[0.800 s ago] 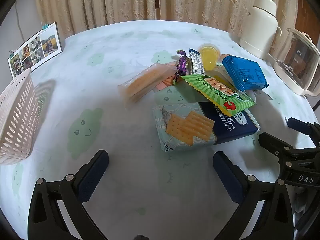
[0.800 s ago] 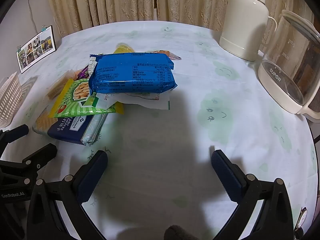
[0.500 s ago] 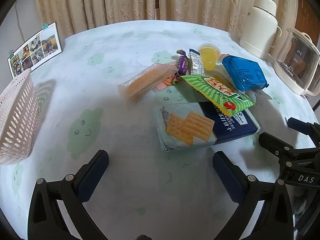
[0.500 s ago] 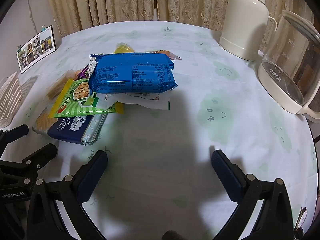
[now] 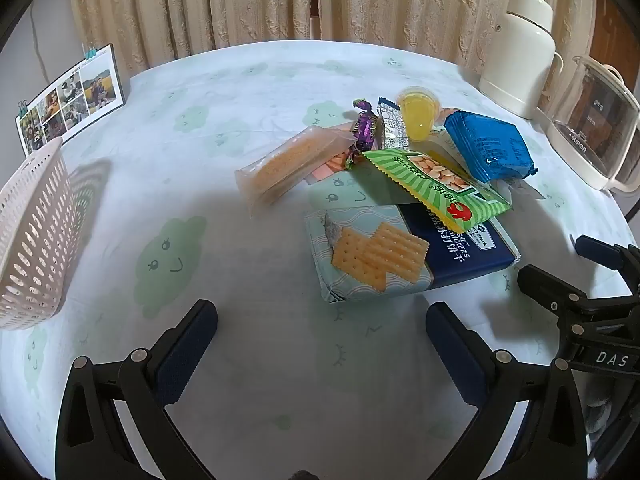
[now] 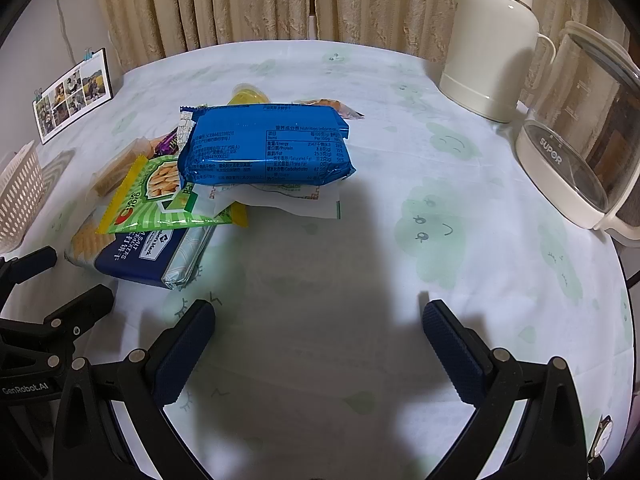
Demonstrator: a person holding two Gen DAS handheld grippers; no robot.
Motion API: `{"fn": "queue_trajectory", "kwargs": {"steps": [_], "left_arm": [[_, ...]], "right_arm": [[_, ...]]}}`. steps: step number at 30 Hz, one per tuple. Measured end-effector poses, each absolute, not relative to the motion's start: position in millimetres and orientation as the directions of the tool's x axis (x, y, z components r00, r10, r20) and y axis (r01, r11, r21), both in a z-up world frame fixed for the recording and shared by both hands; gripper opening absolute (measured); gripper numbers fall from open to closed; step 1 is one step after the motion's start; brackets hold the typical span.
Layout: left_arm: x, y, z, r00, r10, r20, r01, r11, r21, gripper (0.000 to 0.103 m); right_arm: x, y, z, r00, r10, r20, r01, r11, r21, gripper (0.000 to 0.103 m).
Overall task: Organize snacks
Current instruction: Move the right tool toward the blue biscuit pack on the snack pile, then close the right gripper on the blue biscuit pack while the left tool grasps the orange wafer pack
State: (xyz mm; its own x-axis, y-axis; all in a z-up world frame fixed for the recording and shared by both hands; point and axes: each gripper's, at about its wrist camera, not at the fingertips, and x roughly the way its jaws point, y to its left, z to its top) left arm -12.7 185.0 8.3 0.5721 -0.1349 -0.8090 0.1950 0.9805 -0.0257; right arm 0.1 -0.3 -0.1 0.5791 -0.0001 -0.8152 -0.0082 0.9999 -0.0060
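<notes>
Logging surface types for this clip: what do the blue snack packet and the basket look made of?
Blue snack packet: glossy plastic film, judging by bright highlights and crimped end seals. Basket: looks like matte moulded plastic, pale pink-white, with regular oval perforations in its wall.

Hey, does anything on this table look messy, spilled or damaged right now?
Nothing is spilled or torn. The snacks are just heaped untidily: the blue packet sits askew on top, the green bag slants across the cracker pack, and the basket stands apart at the table's left edge.
</notes>
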Motion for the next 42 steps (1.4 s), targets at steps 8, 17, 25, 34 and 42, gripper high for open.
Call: {"fn": "queue_trajectory", "kwargs": {"steps": [8,17,25,34,42], "left_arm": [[-12,185,8,0.572,-0.135,-0.809,0.195,0.980,-0.025,0.103],[-11,185,9,0.565,-0.134,-0.814,0.197,0.980,-0.025,0.103],[-12,185,10,0.564,-0.137,-0.815,0.202,0.979,-0.026,0.103],[-18,184,14,0.611,-0.113,-0.783,0.188,0.982,0.005,0.103],[-27,183,22,0.661,-0.089,-0.745,0.186,0.981,0.048,0.103]], "right_arm": [[-3,-5,1,0.578,0.009,-0.816,-0.020,1.000,-0.003,0.103],[-3,-2,0,0.577,0.008,-0.817,-0.020,1.000,-0.004,0.103],[-4,2,0,0.579,0.013,-0.816,-0.026,1.000,-0.002,0.103],[-5,3,1,0.579,0.018,-0.815,-0.028,1.000,0.002,0.103],[-6,-3,3,0.592,0.059,-0.804,-0.028,0.998,0.052,0.103]]}}
